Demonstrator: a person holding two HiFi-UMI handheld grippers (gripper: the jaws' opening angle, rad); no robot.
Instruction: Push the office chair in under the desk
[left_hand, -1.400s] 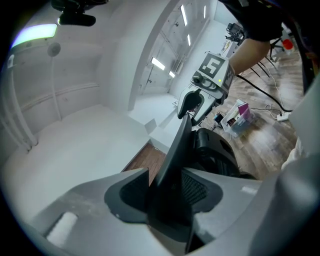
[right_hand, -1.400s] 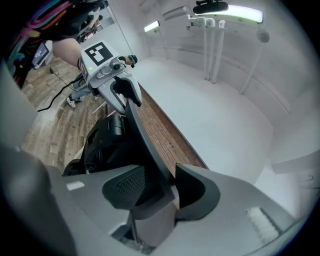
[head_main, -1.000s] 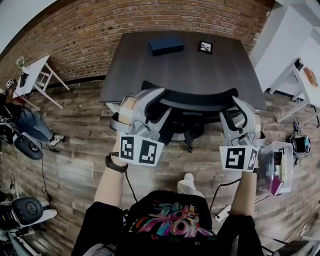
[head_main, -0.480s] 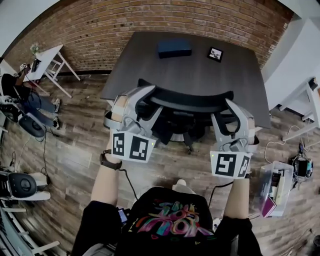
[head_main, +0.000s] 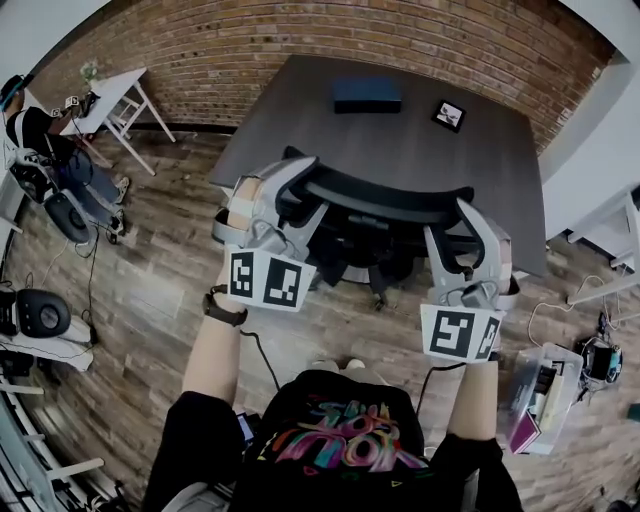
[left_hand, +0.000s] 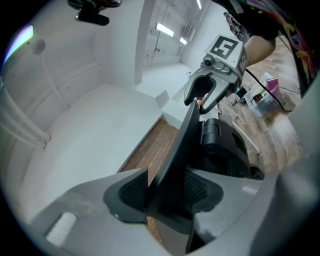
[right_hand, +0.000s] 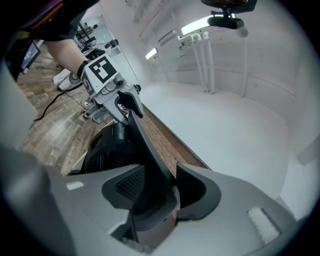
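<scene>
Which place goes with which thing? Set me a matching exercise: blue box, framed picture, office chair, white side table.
1 blue box
2 framed picture
3 office chair
4 white side table

A clamped at its backrest by left gripper and right gripper
B desk, far right part
C standing left of the desk, by the brick wall
D desk, far edge, near middle

Pairs: 1-D, 2-B, 3-A, 4-C
</scene>
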